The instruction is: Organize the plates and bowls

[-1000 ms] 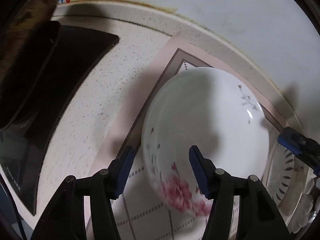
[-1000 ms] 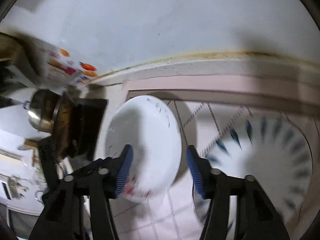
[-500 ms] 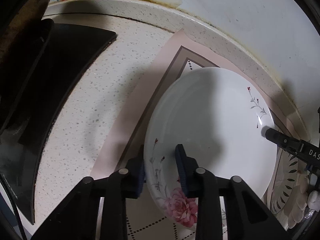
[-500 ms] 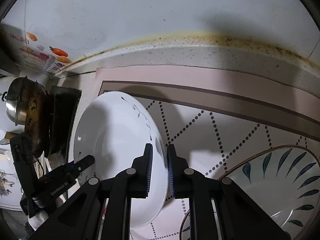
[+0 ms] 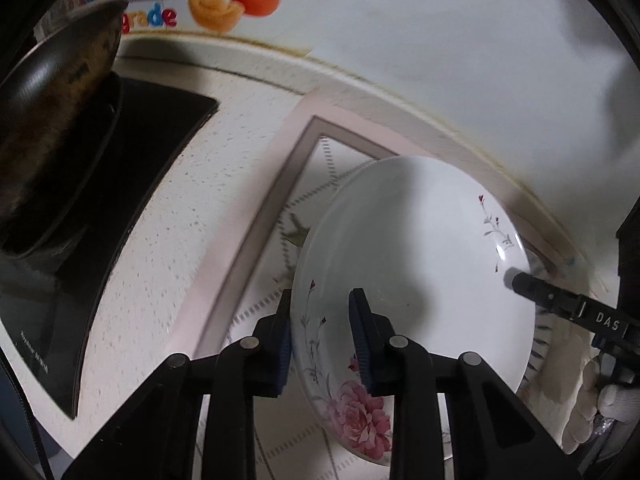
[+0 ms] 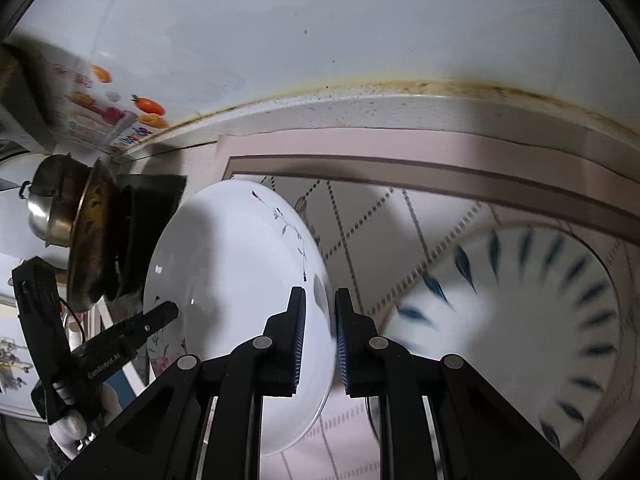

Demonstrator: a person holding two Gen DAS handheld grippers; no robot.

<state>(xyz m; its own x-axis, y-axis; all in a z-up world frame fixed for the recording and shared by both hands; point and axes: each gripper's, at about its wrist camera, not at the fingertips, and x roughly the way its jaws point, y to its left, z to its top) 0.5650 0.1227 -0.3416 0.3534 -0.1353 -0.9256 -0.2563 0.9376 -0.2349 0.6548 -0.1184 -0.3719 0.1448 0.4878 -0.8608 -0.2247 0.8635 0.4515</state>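
Left wrist view: the left gripper (image 5: 320, 332) is nearest, its 2 blue pads clamped on the near rim of the rose plate (image 5: 416, 280), 1 pad on the underside and 1 on the white face, just above the pink rose print. The plate is tilted and lifted off the mat (image 5: 256, 216), a pink mat with a grey border and dotted diamond lines. At the plate's far right rim the right gripper (image 5: 516, 278) shows as a black finger lettered DAS, with a gloved hand (image 5: 580, 392) below it. Left of the mat lies speckled counter (image 5: 192, 208), then a black cooktop (image 5: 132, 168) with a dark pan (image 5: 52, 128) over it. Beyond the mat's far edge runs a stained seam and a white wall (image 5: 440, 60) bearing a fruit sticker (image 5: 240, 0).

Right wrist view: the right gripper (image 6: 320, 336) has its jaws nearly together, pinching the thin rim of the same plate (image 6: 232, 280), which stands steeply tilted above the mat (image 6: 360, 216). Across the plate, the left gripper (image 6: 160, 316) holds the opposite rim. Right of the rose plate, a blurred leaf plate (image 6: 520, 320) with blue marks around its rim lies on the mat. Left of the mat sit the pan (image 6: 88, 240) and a steel pot (image 6: 48, 208); the wall (image 6: 360, 32) is farthest.
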